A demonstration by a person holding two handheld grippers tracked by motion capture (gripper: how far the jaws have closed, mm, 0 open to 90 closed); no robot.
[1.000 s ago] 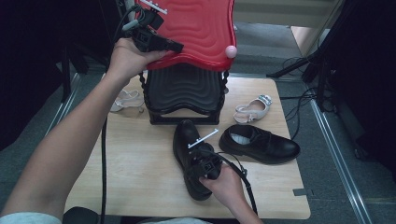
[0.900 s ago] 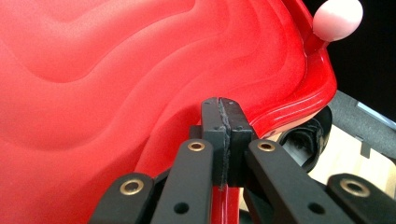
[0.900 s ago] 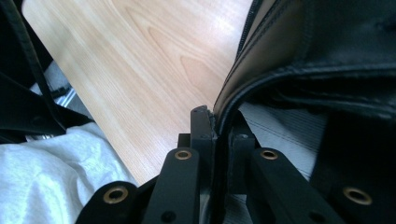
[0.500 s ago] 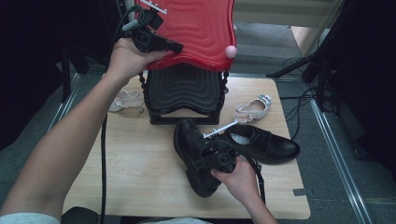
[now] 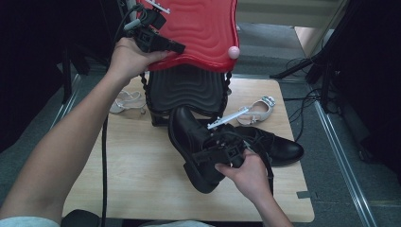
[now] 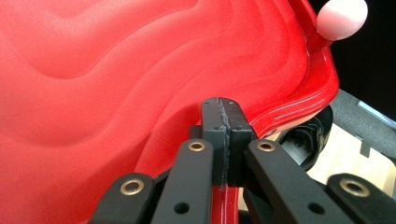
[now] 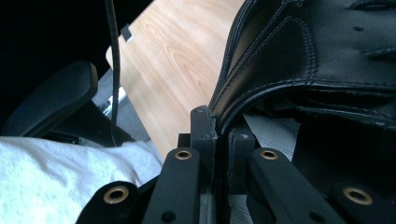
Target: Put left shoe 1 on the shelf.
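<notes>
L gripper (image 5: 177,47) clamps the red lid (image 5: 198,28) at 12; R gripper (image 5: 201,156) pinches the black shoe (image 5: 189,142) collar. We lift steady, toe toward the bin (image 5: 187,92).

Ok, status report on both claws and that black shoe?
Left claw shut on red lid, holding it up. Right claw shut on black shoe, lifted. Second shoe close alongside.
</notes>
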